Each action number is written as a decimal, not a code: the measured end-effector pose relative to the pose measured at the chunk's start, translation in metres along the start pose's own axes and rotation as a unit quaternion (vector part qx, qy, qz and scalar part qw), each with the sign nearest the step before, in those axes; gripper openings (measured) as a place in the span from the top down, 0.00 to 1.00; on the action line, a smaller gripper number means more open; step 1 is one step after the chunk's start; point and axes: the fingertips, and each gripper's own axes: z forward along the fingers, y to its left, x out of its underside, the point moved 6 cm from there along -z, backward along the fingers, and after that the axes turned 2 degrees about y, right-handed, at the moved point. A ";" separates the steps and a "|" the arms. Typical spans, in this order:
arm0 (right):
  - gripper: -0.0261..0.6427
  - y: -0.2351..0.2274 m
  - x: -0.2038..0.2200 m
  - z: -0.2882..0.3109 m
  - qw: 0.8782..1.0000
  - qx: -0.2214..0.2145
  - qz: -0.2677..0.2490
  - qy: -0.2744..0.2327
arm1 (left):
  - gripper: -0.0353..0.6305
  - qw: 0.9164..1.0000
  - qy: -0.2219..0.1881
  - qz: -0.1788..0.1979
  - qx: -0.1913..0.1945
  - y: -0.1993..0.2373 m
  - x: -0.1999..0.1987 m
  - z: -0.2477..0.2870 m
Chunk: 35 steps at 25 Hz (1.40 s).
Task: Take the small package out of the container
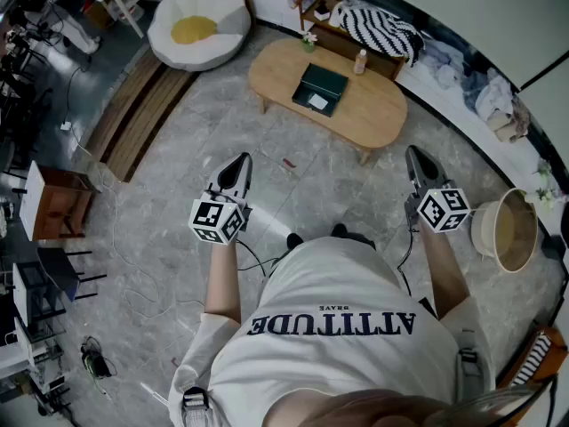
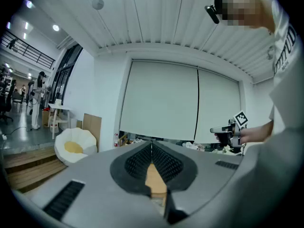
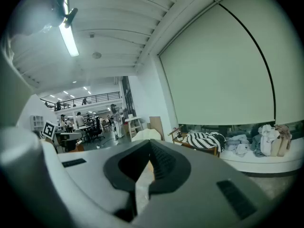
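Package (image 1: 317,101) lies in container (image 1: 322,85) on the surface (image 1: 378,114), well apart from me. Step: approach. My left claw (image 1: 240,159) and right claw (image 1: 416,153) are both closed together, empty. Next: step closer, part one claw over package. Only head view shows container; neither the left nor the right gripper view does.
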 end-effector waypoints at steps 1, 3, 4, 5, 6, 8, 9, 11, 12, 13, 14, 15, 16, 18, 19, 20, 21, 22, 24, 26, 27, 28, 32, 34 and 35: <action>0.93 0.000 -0.001 0.001 1.000 0.000 0.000 0.000 | 0.91 1.000 -0.001 0.000 0.000 0.001 -0.001 0.001; 0.93 0.001 -0.002 0.002 1.000 0.000 0.001 -0.001 | 0.91 1.000 -0.002 0.000 -0.001 0.002 -0.002 0.001; 0.93 0.001 -0.003 0.003 1.000 -0.001 0.000 -0.001 | 0.91 1.000 -0.002 -0.001 -0.001 0.003 -0.002 0.002; 0.93 0.001 -0.003 0.003 1.000 -0.001 0.000 -0.001 | 0.91 1.000 -0.002 0.000 -0.001 0.003 -0.002 0.002; 0.93 0.000 -0.003 0.004 1.000 -0.002 -0.001 -0.001 | 0.91 1.000 -0.002 -0.001 -0.002 0.003 -0.001 0.002; 0.93 -0.001 -0.004 0.004 1.000 -0.002 -0.001 -0.001 | 0.91 1.000 -0.002 -0.001 -0.003 0.002 -0.001 0.003; 0.93 -0.002 -0.005 0.004 1.000 -0.002 -0.001 -0.001 | 0.91 1.000 -0.002 -0.002 -0.004 0.002 -0.001 0.003; 0.93 -0.002 -0.006 0.005 1.000 -0.003 -0.001 -0.001 | 0.91 1.000 -0.002 -0.002 -0.005 0.002 -0.001 0.003; 0.93 -0.002 -0.006 0.005 1.000 -0.004 0.000 -0.001 | 0.91 1.000 -0.002 -0.003 -0.005 0.002 -0.001 0.003; 0.93 -0.002 -0.006 0.005 1.000 -0.006 0.001 0.000 | 0.91 1.000 -0.002 -0.003 -0.006 0.001 0.000 0.003; 0.93 -0.003 -0.006 0.006 1.000 -0.007 0.003 0.001 | 0.91 1.000 -0.002 -0.003 -0.007 0.001 0.000 0.003; 0.93 -0.004 -0.006 0.006 1.000 -0.010 0.005 0.002 | 0.91 1.000 -0.002 -0.003 -0.008 0.000 0.000 0.004; 0.93 -0.005 -0.006 0.007 1.000 -0.012 0.006 0.003 | 0.91 1.000 -0.001 -0.003 -0.009 -0.001 0.000 0.005; 0.93 -0.008 -0.007 0.008 1.000 -0.016 0.004 0.005 | 0.91 1.000 -0.001 -0.004 -0.011 -0.004 0.000 0.008; 0.93 -0.010 -0.007 0.008 1.000 -0.017 0.002 0.006 | 0.91 1.000 -0.001 -0.004 -0.012 -0.006 0.000 0.009; 0.93 -0.011 -0.007 0.008 1.000 -0.019 0.002 0.007 | 0.91 1.000 0.000 -0.004 -0.013 -0.008 0.002 0.009; 0.93 -0.013 -0.006 0.007 1.000 -0.020 0.002 0.007 | 0.91 1.000 0.001 -0.005 -0.015 -0.010 0.003 0.010; 0.93 -0.015 -0.006 0.007 1.000 -0.022 0.002 0.008 | 0.91 1.000 0.001 -0.005 -0.016 -0.012 0.004 0.010; 0.93 -0.019 -0.006 0.007 1.000 -0.024 0.003 0.011 | 0.91 1.000 0.003 -0.007 -0.021 -0.015 0.005 0.011; 0.93 -0.026 -0.008 0.007 1.000 -0.026 0.002 0.015 | 0.91 1.000 0.003 -0.009 -0.025 -0.020 0.005 0.014; 0.93 -0.029 -0.008 0.006 0.999 -0.027 0.002 0.017 | 0.91 1.000 0.003 -0.009 -0.027 -0.023 0.005 0.015; 0.93 -0.033 -0.009 0.005 0.999 -0.028 0.002 0.019 | 0.91 1.000 0.004 -0.010 -0.029 -0.026 0.006 0.016; 0.93 -0.046 -0.008 0.003 0.999 -0.038 0.001 0.024 | 0.91 0.999 0.004 -0.011 -0.036 -0.040 0.008 0.022; 0.93 -0.053 -0.008 0.002 0.999 -0.044 -0.001 0.026 | 0.91 0.999 0.004 -0.011 -0.040 -0.047 0.008 0.025; 0.93 -0.056 -0.008 0.002 0.998 -0.047 -0.002 0.028 | 0.91 0.999 0.003 -0.011 -0.042 -0.051 0.009 0.027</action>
